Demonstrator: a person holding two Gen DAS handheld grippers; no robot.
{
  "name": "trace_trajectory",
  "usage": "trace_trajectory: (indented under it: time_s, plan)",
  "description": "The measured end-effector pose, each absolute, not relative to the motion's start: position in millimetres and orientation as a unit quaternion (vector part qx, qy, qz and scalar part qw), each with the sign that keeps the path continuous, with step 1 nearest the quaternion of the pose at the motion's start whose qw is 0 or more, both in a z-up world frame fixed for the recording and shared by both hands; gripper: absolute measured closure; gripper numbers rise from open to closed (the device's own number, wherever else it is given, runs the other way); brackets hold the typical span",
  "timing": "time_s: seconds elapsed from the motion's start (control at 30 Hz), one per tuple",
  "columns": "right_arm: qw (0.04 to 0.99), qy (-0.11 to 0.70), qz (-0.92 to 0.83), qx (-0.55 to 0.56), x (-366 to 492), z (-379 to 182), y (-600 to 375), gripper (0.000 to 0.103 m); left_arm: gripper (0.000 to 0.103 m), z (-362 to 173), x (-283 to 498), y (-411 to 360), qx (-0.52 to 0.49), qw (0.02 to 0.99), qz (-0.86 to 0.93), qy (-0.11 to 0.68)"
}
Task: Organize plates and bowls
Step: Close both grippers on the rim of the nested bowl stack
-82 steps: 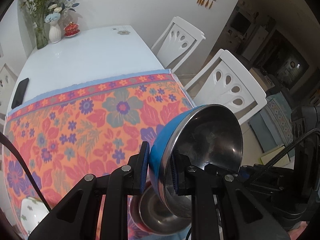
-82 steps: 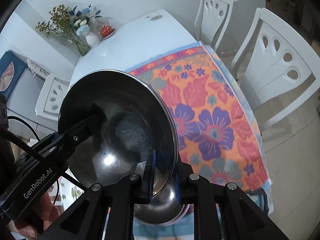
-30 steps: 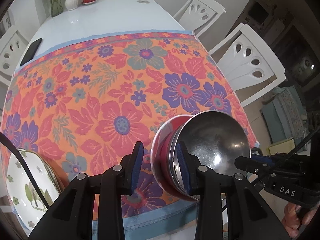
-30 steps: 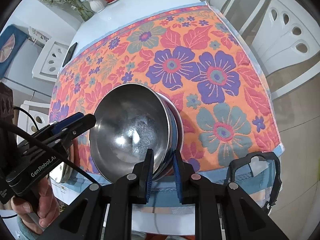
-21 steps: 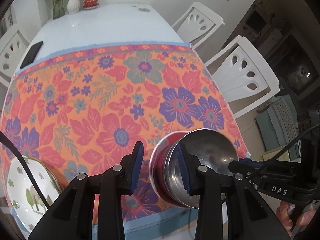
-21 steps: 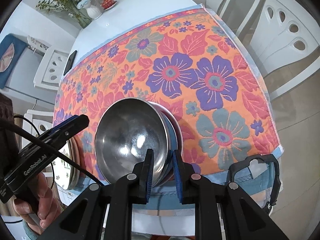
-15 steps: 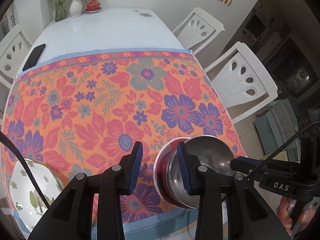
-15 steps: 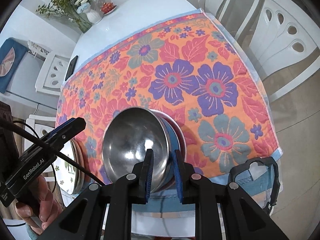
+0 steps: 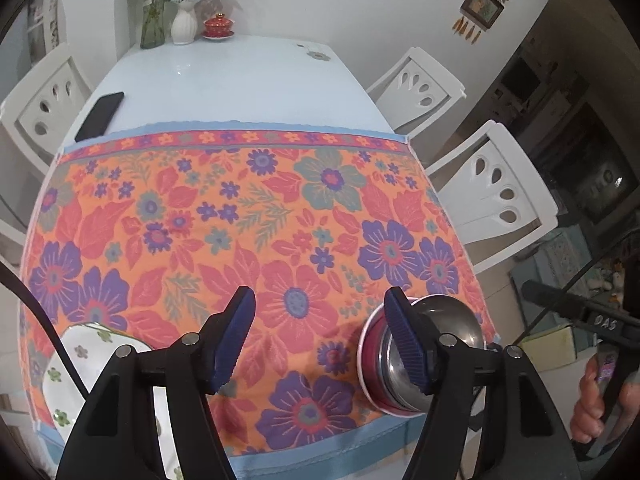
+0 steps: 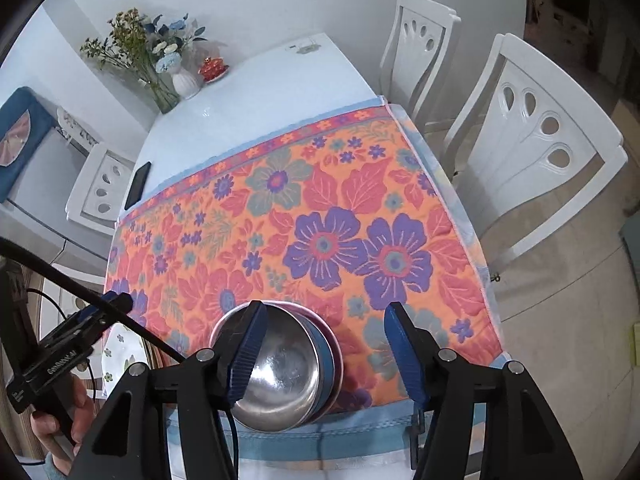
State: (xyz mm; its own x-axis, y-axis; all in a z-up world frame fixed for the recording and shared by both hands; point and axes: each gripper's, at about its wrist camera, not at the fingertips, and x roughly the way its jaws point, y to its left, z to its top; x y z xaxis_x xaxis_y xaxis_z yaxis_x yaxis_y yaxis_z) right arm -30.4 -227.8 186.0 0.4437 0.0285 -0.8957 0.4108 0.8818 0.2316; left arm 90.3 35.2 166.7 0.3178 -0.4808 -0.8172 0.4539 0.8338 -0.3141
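A stack of steel bowls (image 10: 284,364), blue-sided one nested in a red-sided one, sits on the floral cloth near the table's front edge; it also shows in the left wrist view (image 9: 424,360). My left gripper (image 9: 320,338) is open and empty, above the cloth just left of the stack. My right gripper (image 10: 324,354) is open and empty, above the stack, its left finger over the bowl. A white plate with green flowers (image 9: 80,364) lies at the front left, partly hidden by my left finger; it also shows in the right wrist view (image 10: 120,356).
The floral cloth (image 9: 240,216) covers the near half of the white table (image 9: 224,80). A black phone (image 9: 100,116), flower vases (image 9: 184,20) and a red lidded cup (image 9: 218,26) stand farther back. White chairs (image 10: 532,136) line the sides.
Both grippers let go of the blue bowl after setting it into the red one. Both opened wide and pulled back and up from the stack.
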Motion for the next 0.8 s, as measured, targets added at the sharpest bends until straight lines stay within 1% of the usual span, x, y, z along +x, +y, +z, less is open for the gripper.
trace_trajectory:
  time_s: [0.27, 0.5, 0.63, 0.8]
  plan:
    - [0.804, 0.546, -0.113, 0.208, -38.1, 161.0, -203.4, 0.044, 0.038, 140.5, 87.5, 35.2, -0.054, 0.775, -0.325, 0.539]
    - [0.778, 0.575, -0.099, 0.233, -49.6, 128.1, -188.8, 0.044, 0.038, 122.1, 71.6, 21.2, -0.062, 0.746, -0.341, 0.569]
    - [0.765, 0.577, -0.084, 0.272, -52.7, 114.5, -199.8, 0.044, 0.038, 117.9, 62.1, 12.5, -0.051, 0.747, -0.333, 0.573]
    - [0.758, 0.580, -0.074, 0.289, -55.0, 104.6, -211.2, 0.044, 0.038, 113.3, 50.3, 3.4, -0.044, 0.751, -0.308, 0.583]
